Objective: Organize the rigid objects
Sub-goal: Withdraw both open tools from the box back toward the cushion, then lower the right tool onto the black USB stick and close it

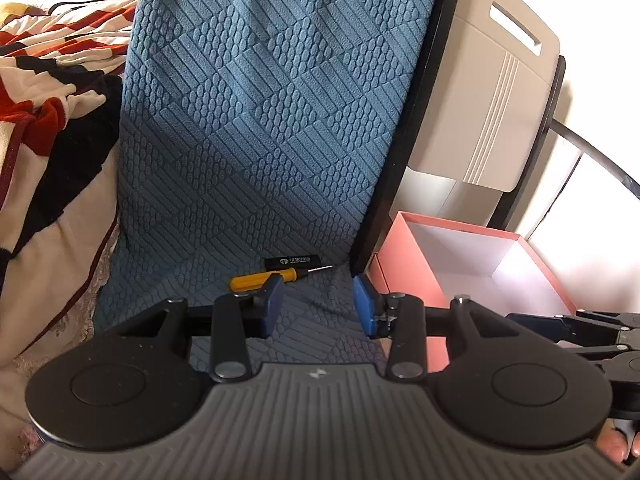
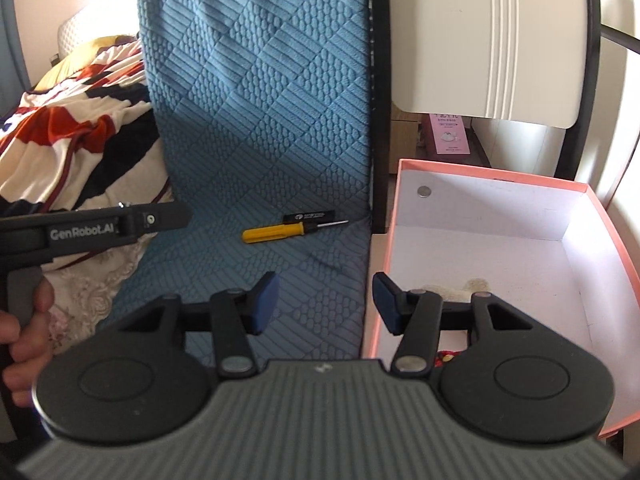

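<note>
A yellow-handled screwdriver (image 1: 262, 279) (image 2: 276, 233) lies on the blue textured cloth (image 1: 260, 120) (image 2: 260, 120), with a small black labelled bar (image 1: 294, 261) (image 2: 309, 216) just behind it. An open pink box (image 1: 404, 268) (image 2: 492, 177) with a white inside stands right of the cloth. My left gripper (image 1: 320, 302) is open and empty, just short of the screwdriver, and its left finger hides the handle's end. My right gripper (image 2: 325, 300) is open and empty over the edge between cloth and box. In each wrist view the other gripper (image 2: 182, 216) (image 1: 576, 322) shows at the side.
A red, black and cream blanket (image 1: 48, 92) (image 2: 80, 128) is heaped left of the cloth. A black frame (image 1: 404, 152) and a beige panel (image 1: 488, 92) stand behind the box. Inside the box lie a grey disc (image 2: 425, 191), a beige lump (image 2: 452, 290) and a red item (image 2: 444, 358).
</note>
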Tool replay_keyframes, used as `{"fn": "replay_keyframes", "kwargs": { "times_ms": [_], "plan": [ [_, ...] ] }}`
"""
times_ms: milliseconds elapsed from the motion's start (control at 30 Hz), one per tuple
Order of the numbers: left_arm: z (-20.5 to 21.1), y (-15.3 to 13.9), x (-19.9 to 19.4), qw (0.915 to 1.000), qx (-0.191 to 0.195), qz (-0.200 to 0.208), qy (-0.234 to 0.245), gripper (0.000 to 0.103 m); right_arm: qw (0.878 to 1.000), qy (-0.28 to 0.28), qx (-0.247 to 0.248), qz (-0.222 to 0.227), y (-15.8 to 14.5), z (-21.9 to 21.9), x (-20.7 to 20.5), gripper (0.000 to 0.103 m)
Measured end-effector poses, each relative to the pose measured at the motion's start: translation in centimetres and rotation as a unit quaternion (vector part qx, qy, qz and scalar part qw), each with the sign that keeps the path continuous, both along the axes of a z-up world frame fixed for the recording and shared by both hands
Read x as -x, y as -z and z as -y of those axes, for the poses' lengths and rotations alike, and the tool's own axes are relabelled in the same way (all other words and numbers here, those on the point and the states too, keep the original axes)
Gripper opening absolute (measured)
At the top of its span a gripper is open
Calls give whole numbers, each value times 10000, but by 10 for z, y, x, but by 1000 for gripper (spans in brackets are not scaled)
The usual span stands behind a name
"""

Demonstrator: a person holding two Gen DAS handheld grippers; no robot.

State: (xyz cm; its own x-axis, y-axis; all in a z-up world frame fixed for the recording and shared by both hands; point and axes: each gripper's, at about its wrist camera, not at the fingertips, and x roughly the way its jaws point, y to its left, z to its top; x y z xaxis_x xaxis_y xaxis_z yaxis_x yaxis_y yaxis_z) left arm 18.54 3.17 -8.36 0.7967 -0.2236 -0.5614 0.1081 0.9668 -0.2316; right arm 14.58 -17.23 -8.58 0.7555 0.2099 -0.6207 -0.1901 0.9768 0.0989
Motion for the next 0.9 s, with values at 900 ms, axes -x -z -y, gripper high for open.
{"fn": "replay_keyframes", "kwargs": {
  "times_ms": [900],
  "plan": [
    [-40,57,-5,9957,576,-379,-612,44,9995,-313,-46,-78,13,-44,-20,55]
  ]
}}
